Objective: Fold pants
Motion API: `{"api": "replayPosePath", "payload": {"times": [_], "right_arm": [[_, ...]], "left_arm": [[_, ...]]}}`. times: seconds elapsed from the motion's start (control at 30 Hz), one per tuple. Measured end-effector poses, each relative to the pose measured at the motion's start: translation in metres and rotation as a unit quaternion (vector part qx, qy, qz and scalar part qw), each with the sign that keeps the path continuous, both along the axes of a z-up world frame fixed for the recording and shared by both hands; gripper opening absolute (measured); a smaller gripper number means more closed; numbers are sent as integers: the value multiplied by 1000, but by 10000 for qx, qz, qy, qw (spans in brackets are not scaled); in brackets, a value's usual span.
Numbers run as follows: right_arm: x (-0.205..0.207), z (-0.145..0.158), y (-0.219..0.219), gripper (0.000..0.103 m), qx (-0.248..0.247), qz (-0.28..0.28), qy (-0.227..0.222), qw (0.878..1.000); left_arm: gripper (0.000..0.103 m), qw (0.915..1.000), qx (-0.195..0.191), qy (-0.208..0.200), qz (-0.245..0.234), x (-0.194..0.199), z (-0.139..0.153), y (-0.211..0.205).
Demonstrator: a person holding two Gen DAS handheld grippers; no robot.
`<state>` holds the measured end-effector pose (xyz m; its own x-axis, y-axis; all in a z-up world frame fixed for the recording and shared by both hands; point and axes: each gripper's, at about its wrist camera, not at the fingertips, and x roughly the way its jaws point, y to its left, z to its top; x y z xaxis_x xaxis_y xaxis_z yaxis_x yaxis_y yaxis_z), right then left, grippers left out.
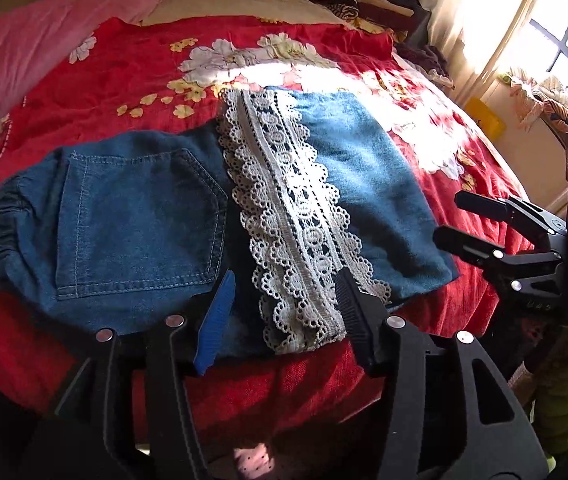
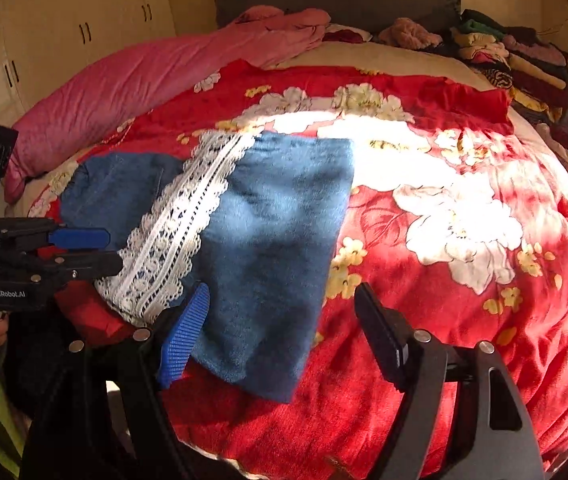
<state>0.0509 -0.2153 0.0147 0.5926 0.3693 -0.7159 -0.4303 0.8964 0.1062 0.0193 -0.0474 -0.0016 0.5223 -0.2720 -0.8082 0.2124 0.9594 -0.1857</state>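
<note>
1. The pants – blue denim with a band of white lace – lie folded flat on the red floral bedspread, close to the bed's near edge.
2. In the left wrist view the waistband end with its stitched back pocket points toward the bed's left side; the leg end is folded across toward the right, with the lace running from the near edge toward the head of the bed.
3. The left gripper hovers over the near edge of the pants, its jaws apart with nothing clamped; the lace and denim show in the gap between the blue pad and the black one.
4. The right gripper stands over the leg end's near corner, jaws wide apart, gripping nothing – the blue pad is above the denim, the black one above bare bedspread.
5. A pink quilt lies along the bed's left side, and a heap of clothes sits at the far right corner by the headboard.
</note>
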Motion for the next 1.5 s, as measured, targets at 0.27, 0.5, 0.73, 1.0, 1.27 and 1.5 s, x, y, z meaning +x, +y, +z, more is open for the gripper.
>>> {"api": "replayPosePath", "payload": {"times": [0.27, 0.5, 0.73, 1.0, 1.27, 1.5], "right_arm": [[45, 32, 12, 48, 15, 70, -325, 9994], [109, -14, 56, 44, -551, 367, 276, 9974], [108, -33, 49, 47, -657, 140, 372, 9971], [74, 13, 18, 65, 75, -131, -97, 9998], [54, 34, -1, 89, 464, -361, -254, 9979], [46, 51, 4, 97, 508, -376, -444, 9970]], "left_arm": [[24, 9983, 250, -388, -351, 11, 12, -33], [24, 9972, 494, 66, -549, 16, -29, -44], [24, 9980, 291, 129, -549, 16, -26, -35], [51, 9984, 406, -196, -331, 3, 3, -23], [90, 9974, 574, -425, -25, -4, 22, -6], [93, 9966, 635, -515, 93, -9, 29, 4]]}}
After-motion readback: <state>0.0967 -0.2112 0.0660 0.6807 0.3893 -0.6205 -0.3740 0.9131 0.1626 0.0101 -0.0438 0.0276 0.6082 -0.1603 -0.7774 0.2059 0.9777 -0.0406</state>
